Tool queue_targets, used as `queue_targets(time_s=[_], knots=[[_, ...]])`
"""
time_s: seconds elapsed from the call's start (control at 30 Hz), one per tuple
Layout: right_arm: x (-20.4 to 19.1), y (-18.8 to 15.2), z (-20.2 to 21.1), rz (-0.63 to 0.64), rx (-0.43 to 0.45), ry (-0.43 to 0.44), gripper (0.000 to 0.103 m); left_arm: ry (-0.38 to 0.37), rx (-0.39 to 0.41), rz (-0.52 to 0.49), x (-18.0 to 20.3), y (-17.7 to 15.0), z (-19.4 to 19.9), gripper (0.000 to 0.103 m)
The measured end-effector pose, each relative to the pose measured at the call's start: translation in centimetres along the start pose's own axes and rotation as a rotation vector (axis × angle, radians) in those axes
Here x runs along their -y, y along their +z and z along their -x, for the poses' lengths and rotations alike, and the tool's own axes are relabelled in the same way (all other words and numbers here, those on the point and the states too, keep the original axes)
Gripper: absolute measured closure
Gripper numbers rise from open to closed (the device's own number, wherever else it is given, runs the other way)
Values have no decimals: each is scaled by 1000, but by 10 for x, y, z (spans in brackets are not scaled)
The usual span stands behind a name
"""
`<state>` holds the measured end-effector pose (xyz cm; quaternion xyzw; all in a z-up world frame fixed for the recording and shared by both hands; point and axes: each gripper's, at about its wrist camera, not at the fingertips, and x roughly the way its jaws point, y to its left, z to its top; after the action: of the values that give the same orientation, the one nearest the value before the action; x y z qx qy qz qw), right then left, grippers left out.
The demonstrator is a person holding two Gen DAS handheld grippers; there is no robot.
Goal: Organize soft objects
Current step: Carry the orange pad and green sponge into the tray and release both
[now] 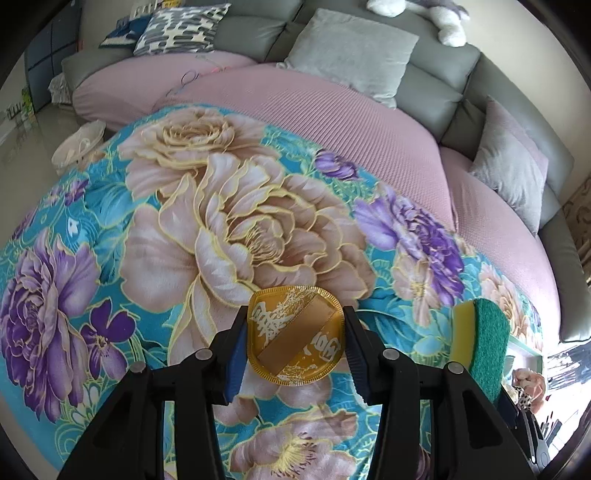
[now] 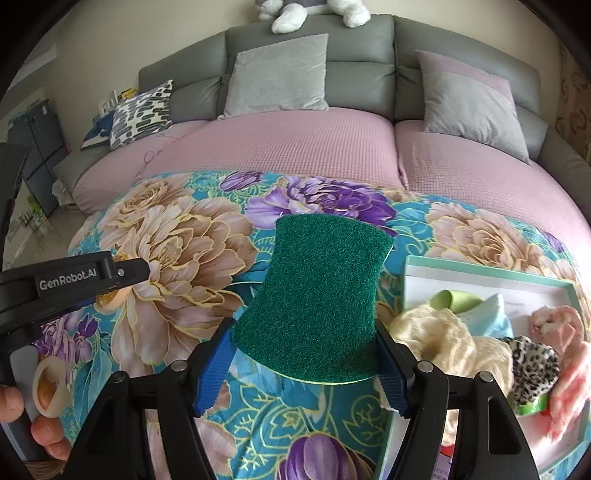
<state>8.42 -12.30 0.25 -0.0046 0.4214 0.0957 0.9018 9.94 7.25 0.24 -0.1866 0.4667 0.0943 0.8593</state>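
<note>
Green sponge (image 2: 314, 306) clamped in right tool (image 2: 303, 365), underside hidden; left tool (image 1: 295, 343) grips gold pad (image 1: 295, 336).

Much of what I'm working with sits half out of sight.

My right gripper's (image 2: 303, 363) sponge (image 2: 317, 299) shows me only its green face and hides the blanket (image 2: 166, 240) beneath. The tray (image 2: 480, 275) runs off frame, its fabric pile (image 2: 480, 343) too tangled to sort. The plush toy (image 2: 314, 11) is cropped above.

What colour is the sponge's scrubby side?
Dark green on the sponge, over a yellow layer; right wrist view shows it best.
</note>
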Motion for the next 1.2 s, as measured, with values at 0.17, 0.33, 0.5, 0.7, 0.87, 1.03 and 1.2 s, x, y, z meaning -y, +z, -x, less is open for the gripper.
queue_targets(time_s=[0.17, 0.33, 0.5, 0.7, 0.87, 1.03, 1.2], knots=[[18, -2, 25, -50, 26, -41, 30, -20, 36, -27, 7, -2, 18, 54], [42, -7, 49, -110, 46, -96, 30, -30, 73, -72, 20, -7, 35, 54], [66, -18, 69, -169, 50, -160, 30, -46, 99, -129, 37, -14, 48, 54], [98, -32, 88, -244, 54, -198, 30, -69, 102, -200, 58, -24, 55, 54], [125, -41, 99, -292, 48, -248, 30, -70, 105, -266, 78, -33, 58, 54], [147, -50, 107, -340, 44, -271, 30, -100, 98, -326, 97, -44, 62, 54], [168, -60, 116, -382, 38, -289, 30, -147, 79, -401, 122, -58, 66, 54]])
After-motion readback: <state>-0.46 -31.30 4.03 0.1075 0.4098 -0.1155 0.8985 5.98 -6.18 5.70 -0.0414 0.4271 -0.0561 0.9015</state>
